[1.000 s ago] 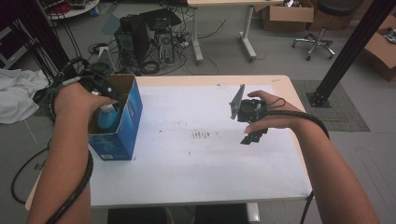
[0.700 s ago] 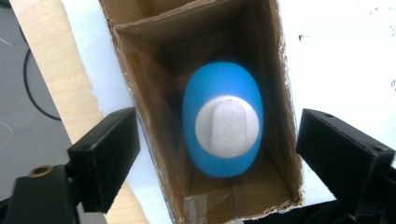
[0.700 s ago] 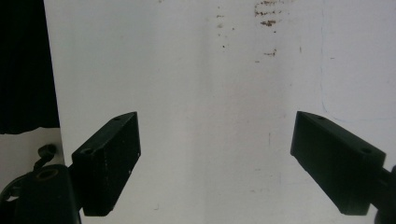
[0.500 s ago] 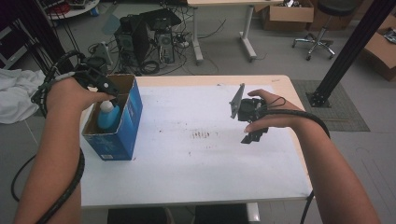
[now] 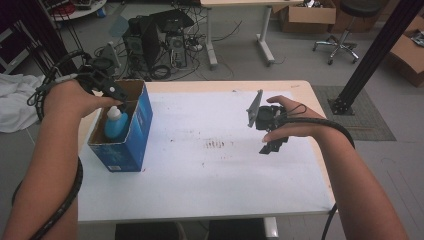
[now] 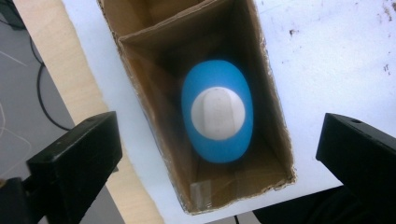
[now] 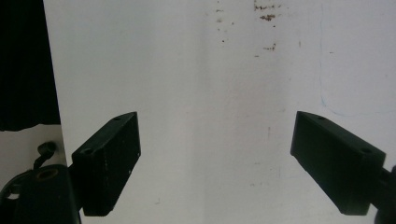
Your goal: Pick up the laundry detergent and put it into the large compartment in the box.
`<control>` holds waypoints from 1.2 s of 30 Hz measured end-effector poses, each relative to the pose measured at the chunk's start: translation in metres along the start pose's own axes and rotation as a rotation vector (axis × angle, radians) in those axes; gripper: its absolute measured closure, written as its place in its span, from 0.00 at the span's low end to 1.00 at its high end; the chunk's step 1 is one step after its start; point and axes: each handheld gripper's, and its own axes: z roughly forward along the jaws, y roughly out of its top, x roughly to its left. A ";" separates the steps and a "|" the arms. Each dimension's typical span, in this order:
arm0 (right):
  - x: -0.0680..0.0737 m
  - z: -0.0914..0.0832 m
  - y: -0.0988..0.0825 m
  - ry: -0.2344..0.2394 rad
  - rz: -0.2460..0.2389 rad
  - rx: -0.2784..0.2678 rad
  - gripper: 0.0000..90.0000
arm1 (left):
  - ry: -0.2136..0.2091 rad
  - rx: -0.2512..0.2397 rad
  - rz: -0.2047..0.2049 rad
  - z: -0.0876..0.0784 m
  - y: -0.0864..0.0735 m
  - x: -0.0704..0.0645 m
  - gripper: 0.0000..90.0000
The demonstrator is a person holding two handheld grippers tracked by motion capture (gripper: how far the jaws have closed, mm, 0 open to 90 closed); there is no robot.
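A blue bottle with a white cap [image 5: 115, 122] stands upright inside an open blue cardboard box [image 5: 131, 135] at the left of the white table [image 5: 210, 165]. My left gripper [image 5: 117, 97] hovers over the box's far end. Its jaws have just been opening and are now wide open. In the left gripper view the bottle [image 6: 217, 112] sits deep in the box [image 6: 266, 93], below and between the open jaws of the left gripper [image 6: 217, 128], untouched by them. My right gripper [image 5: 272, 145] hangs over the table's right half. Its own view shows the right gripper [image 7: 217, 126] open above bare tabletop.
The box stands close to the table's left edge. Behind the table are a computer tower [image 5: 150, 37], tangled cables and another desk's legs. A black post [image 5: 372, 55] rises at the right, with an office chair [image 5: 345, 30] beyond it. A white cloth [image 5: 15, 100] lies at the left.
My left hand has drawn back a little toward the box's far end, and the bottle stays standing in the box. The right hand has not moved.
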 end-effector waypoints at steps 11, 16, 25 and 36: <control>0.000 -0.004 0.002 0.000 -0.003 0.010 0.18 | -0.031 -0.041 0.187 -0.011 0.005 -0.034 0.00; -0.001 -0.004 0.004 0.000 -0.001 0.013 0.18 | -0.051 -0.049 0.340 -0.016 0.007 -0.064 0.00; -0.001 -0.007 0.008 0.004 -0.010 0.022 0.18 | -0.089 -0.047 0.601 -0.019 0.011 -0.106 0.00; -0.003 -0.006 0.008 0.009 -0.007 0.041 0.18 | -0.156 -0.031 0.878 -0.013 0.013 -0.134 0.00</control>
